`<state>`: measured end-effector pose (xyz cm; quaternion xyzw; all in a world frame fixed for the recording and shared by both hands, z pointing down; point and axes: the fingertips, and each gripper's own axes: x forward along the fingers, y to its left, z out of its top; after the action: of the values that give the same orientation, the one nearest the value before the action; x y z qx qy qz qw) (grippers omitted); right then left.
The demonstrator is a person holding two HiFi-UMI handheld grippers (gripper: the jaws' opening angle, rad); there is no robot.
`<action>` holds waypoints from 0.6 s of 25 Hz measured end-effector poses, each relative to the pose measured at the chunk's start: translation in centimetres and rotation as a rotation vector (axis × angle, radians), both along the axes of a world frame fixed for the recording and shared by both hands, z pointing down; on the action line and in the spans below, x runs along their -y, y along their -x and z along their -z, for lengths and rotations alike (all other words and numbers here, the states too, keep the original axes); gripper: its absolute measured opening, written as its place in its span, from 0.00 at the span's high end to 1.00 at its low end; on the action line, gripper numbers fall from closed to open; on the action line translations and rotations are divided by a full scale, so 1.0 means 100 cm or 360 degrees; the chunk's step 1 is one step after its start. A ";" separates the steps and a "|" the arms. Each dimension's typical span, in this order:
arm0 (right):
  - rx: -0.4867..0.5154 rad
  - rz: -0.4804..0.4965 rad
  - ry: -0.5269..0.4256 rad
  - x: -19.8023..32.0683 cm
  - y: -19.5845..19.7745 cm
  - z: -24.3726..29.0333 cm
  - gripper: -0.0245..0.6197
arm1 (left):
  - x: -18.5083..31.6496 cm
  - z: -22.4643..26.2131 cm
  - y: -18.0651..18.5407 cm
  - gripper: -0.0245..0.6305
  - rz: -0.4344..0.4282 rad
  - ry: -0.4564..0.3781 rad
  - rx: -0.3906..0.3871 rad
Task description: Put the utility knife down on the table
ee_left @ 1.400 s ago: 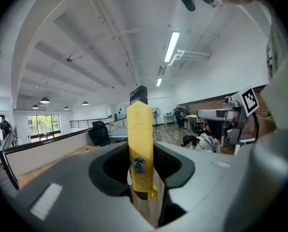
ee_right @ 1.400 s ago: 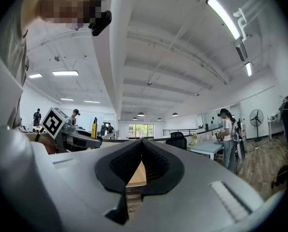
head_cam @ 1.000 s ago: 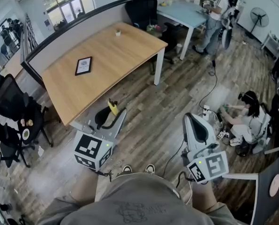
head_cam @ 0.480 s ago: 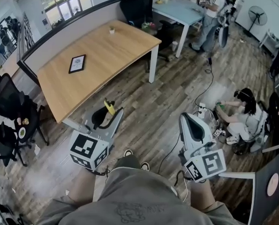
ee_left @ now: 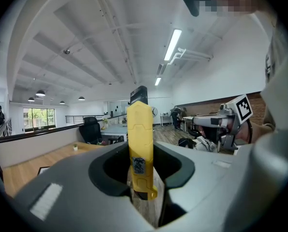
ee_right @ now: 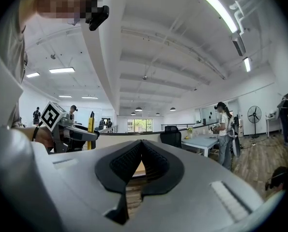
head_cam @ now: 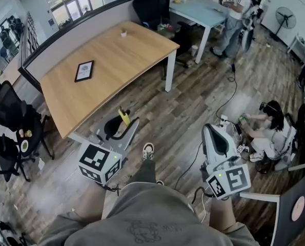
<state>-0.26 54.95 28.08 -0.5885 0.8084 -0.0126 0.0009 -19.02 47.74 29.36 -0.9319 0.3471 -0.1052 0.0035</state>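
Between the jaws of the left gripper (head_cam: pixel 121 123), the knife (ee_left: pixel 140 144) stands upright: a yellow body with a dark tip at the top, its lower end clamped by the pads on both sides. In the head view the knife (head_cam: pixel 123 117) hangs in the air over the floor (head_cam: pixel 193 101), near the long edge of the wooden table (head_cam: pixel 116 55) but not over it and not touching it. The table carries a dark frame (head_cam: pixel 84 70) lying flat and, well apart from it at the far side, a small pot (head_cam: pixel 123 33) (too small to tell what is in it).

The right gripper (head_cam: pixel 214 132) is held apart from the left one, also over the floor, and its own view shows the ridged pads (ee_right: pixel 129 161) pressed together at the tips with nothing between them.

One shoe (head_cam: pixel 148 150) of the person shows between the two grippers. Farther off, a person (head_cam: pixel 269 124) sits on the floor at the right, another (head_cam: pixel 234 14) stands by a pale table (head_cam: pixel 201 12), and a black chair (head_cam: pixel 152 4) stands behind the wooden one.
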 end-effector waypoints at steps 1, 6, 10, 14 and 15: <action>-0.0006 0.0002 0.0005 0.008 -0.001 -0.001 0.95 | 0.008 0.000 -0.002 0.78 -0.0007 0.0007 -0.0013; -0.0026 0.0002 0.0019 0.055 -0.010 -0.003 0.95 | 0.056 0.002 -0.013 0.78 -0.0040 0.0035 -0.0077; -0.0035 -0.0004 0.0052 0.103 -0.013 -0.005 0.95 | 0.106 -0.001 -0.015 0.78 -0.0038 0.0059 -0.0074; -0.0048 -0.0003 0.0096 0.157 -0.010 -0.006 0.95 | 0.162 -0.001 -0.015 0.78 -0.0045 0.0080 -0.0071; -0.0050 -0.0002 0.0104 0.172 -0.008 -0.005 0.95 | 0.177 0.000 -0.015 0.78 -0.0049 0.0084 -0.0068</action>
<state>0.58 37.80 28.63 -0.5888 0.8071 -0.0298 -0.0312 -17.50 30.07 29.40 -0.9390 0.3297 -0.0942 -0.0269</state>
